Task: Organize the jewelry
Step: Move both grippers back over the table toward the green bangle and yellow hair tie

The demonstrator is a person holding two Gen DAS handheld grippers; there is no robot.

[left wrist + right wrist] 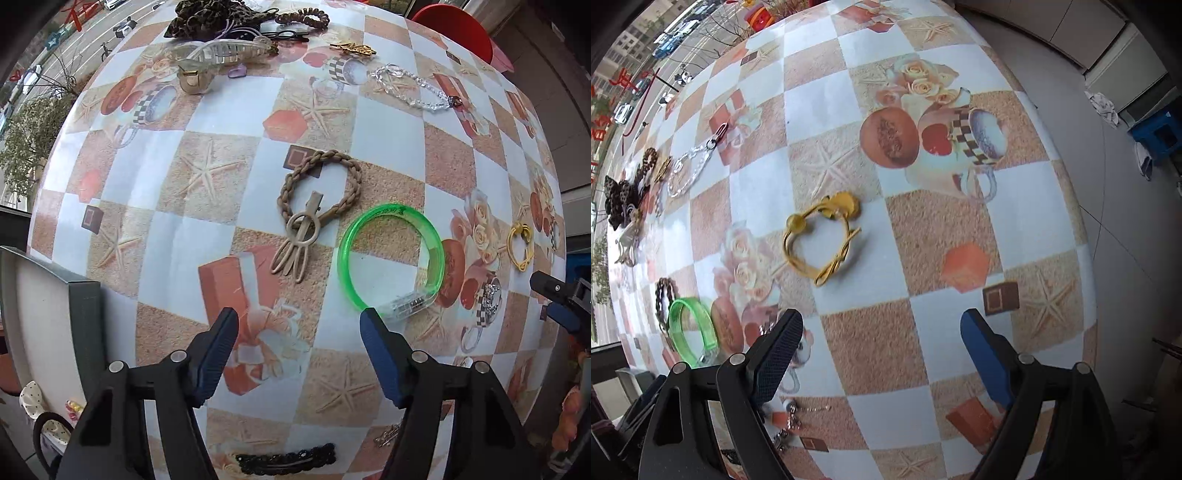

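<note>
An approach step is judged in hand: the left hand-held gripper [297, 317] is spread, empty, beside the green bangle [391, 254]; the right hand-held gripper [881, 319], spread, is held above the surface [871, 343] near the yellow bracelet [822, 240]. Lowering and closing are called for next.

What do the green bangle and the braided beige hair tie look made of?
Green bangle: seemingly translucent plastic, glossy; the tablecloth pattern shows through it, and a clear section holds small metallic-looking parts. Braided beige hair tie: probably woven fabric or elastic cord, matte, with plaited strands visible.

Left gripper [297, 315] pointing down, jaws parted and empty, right gripper [882, 325] likewise, jaws wider
</note>
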